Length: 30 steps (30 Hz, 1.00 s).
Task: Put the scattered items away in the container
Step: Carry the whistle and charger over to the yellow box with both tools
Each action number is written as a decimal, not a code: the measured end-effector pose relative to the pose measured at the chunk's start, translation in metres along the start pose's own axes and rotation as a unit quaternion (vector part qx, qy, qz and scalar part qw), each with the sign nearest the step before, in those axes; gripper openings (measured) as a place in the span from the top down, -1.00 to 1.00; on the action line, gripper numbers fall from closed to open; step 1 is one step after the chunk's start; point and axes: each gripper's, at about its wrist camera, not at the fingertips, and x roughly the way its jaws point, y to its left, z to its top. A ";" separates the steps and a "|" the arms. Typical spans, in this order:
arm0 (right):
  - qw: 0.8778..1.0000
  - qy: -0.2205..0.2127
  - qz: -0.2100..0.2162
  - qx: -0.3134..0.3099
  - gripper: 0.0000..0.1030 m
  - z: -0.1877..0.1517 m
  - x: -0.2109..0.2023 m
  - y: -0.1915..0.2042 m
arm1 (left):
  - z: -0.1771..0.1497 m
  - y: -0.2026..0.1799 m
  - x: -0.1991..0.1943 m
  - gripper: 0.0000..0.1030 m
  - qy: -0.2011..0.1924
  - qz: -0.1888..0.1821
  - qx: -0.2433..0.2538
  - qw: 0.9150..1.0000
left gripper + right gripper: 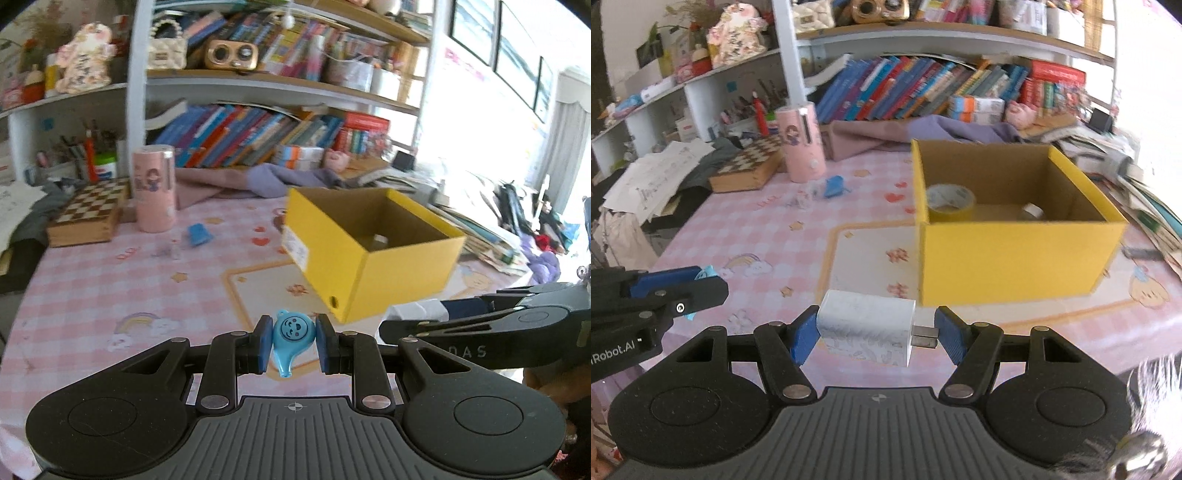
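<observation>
In box: yellow box (1015, 254) on the tabletop (746, 236) holds a tape roll (951, 203)
In hand: left gripper (294, 341) clamps blue whistle (291, 338); right gripper (875, 334) clamps white charger (866, 328)
Left: blue item (833, 186) and small clear bits near the pink canister (801, 142)

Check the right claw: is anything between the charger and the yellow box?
Nothing visible. The right claw holds the white charger just short of the yellow box; only bare tablecloth lies between.
</observation>
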 end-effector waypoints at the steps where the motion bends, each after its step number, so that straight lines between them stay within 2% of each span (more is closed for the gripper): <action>1: 1.000 0.003 -0.005 0.005 -0.25 -0.003 -0.002 -0.004 | 0.000 -0.004 0.002 0.55 0.002 -0.006 0.003 1.000; 15: 0.995 -0.001 -0.069 0.065 -0.25 -0.027 -0.033 -0.058 | 0.006 -0.058 0.028 0.55 0.020 -0.087 0.055 0.995; 30: 0.991 -0.013 -0.099 0.092 -0.25 -0.022 -0.042 -0.106 | 0.023 -0.099 0.053 0.55 0.016 -0.121 0.084 0.989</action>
